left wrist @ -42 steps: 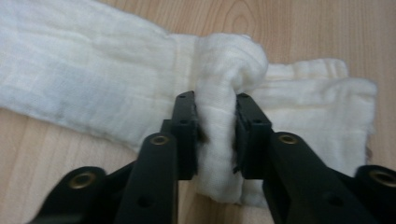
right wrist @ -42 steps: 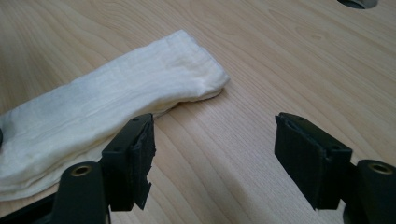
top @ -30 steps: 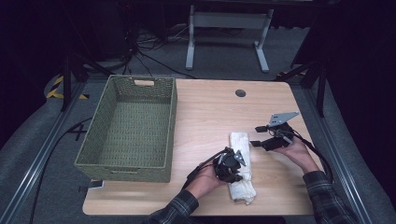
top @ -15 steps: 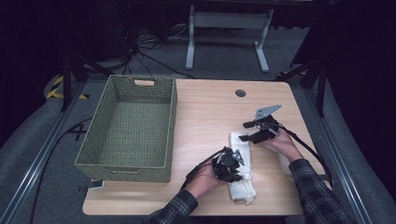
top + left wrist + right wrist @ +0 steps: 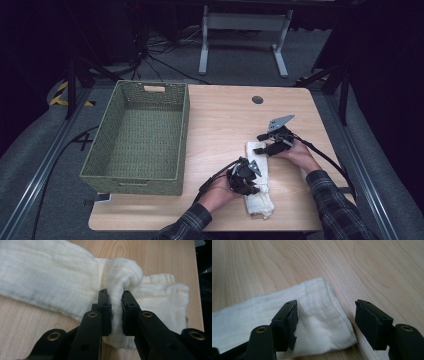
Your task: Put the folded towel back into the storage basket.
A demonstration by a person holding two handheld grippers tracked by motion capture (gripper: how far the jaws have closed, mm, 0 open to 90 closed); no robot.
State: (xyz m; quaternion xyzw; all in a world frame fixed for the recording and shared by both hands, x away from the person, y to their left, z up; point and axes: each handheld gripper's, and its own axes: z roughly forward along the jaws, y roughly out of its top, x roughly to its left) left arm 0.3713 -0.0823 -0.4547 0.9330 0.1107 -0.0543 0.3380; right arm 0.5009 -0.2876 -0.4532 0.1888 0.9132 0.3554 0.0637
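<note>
White, soft muslin is what I have in hand: the folded cloth (image 5: 259, 187) lies along the near right part of the wooden table (image 5: 225, 120), well apart from the green woven basket (image 5: 137, 135) that stands on the table's left side. My left gripper (image 5: 245, 176) sits over the middle of the cloth, and in the left gripper view its jaws are clamped on a raised fold of the cloth (image 5: 120, 285), the fabric pinched up between the two pads and bulging into a rounded ridge just past their tips, while the rest of the cloth spreads flat on the wood to either side. My right gripper (image 5: 267, 145) is at the far end of the cloth, by its upper corner. In the right gripper view its jaws stand wide apart with nothing between the pads; one jaw is over the cloth (image 5: 312, 315) near its hemmed end, the other over bare wood just beside the cloth's edge. Whether the tips touch the fabric there I cannot tell.
</note>
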